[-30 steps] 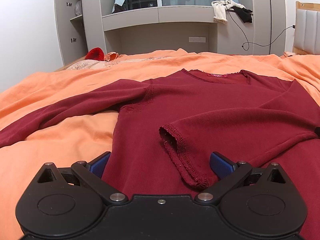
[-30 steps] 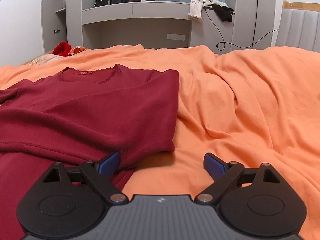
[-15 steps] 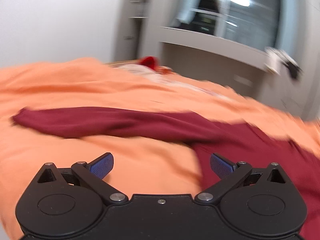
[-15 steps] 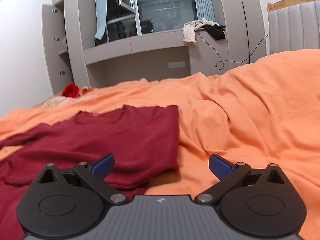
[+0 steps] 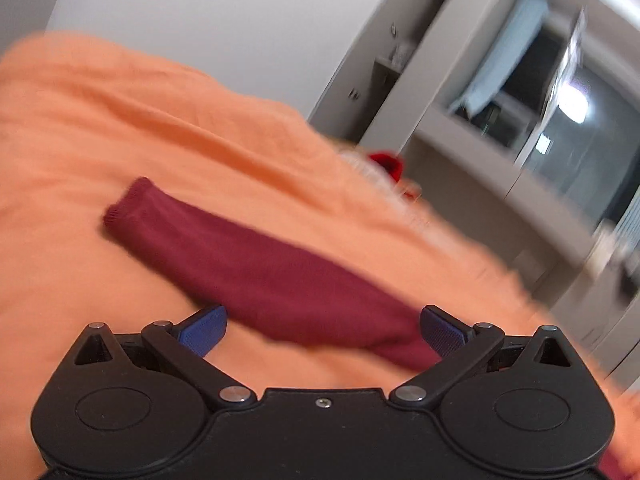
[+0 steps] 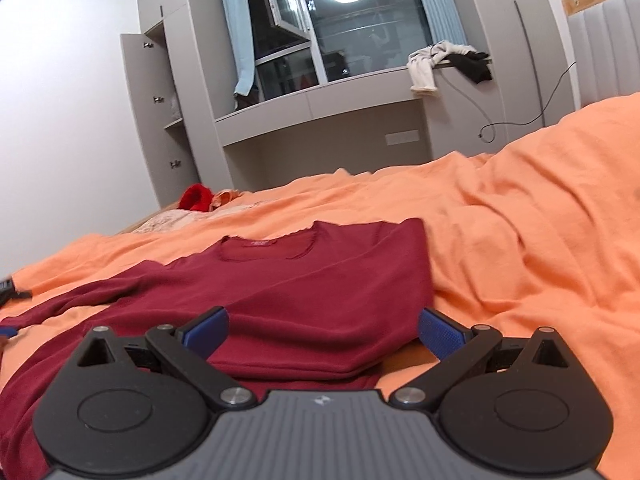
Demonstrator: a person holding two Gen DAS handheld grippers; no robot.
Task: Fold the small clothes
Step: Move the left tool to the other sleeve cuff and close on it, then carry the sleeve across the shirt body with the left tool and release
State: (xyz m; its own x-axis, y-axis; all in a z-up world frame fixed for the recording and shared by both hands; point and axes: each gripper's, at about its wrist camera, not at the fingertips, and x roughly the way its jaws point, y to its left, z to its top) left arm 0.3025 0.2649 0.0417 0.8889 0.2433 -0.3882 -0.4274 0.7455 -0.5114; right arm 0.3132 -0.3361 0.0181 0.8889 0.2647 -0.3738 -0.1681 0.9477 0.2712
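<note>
Evidently half done: the maroon top (image 6: 304,280) lay mid-bed, one side folded in, its other sleeve (image 5: 248,264) still outstretched. Left tool (image 5: 320,326) and right tool (image 6: 320,328) gaped wide, empty.

Grey cabinets (image 6: 168,120), window (image 6: 344,32), white walls (image 6: 68,100).

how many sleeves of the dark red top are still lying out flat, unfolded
1. The left sleeve stretches out over the orange bedspread, ahead of the open left tool. The other sleeve appears already folded across the body.
</note>
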